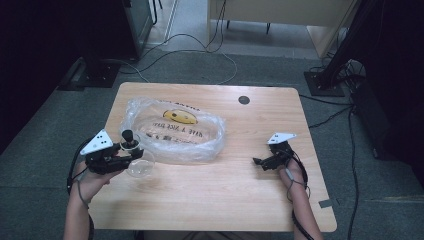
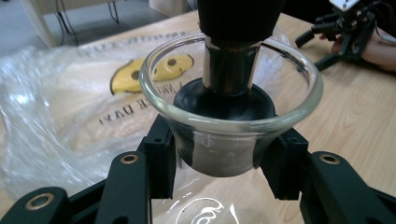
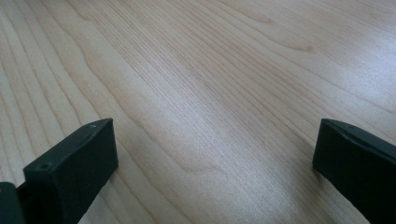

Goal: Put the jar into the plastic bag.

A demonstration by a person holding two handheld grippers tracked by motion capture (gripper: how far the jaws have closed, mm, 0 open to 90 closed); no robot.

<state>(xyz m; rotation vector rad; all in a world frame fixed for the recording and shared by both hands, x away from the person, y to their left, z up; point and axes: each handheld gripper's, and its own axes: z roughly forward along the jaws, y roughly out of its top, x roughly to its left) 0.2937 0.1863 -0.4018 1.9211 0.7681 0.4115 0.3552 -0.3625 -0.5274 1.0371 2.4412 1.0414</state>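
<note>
two grippers over a wooden table (image 1: 215, 190), glass cup (image 2: 231, 109) clamped in the left one.

left gripper (image 2: 219, 161) closed on the lower body of the clear cup, holding it just off the table at the near left, beside the crumpled plastic bag (image 1: 172, 131) with the yellow smiley print; black-and-metal piece (image 2: 231, 70) standing upright inside the cup, dark base seated in the bottom. second clear glass (image 1: 141, 167) lying on the table just under the held one. right gripper (image 1: 264, 161) hanging well apart at the right, jaws spread wide with nothing between. best done by keeping the cup level so the insert stays put, squeezing evenly and gently on smooth glass, steering clear of the bag's loose film, lowering slowly and straight.
</note>
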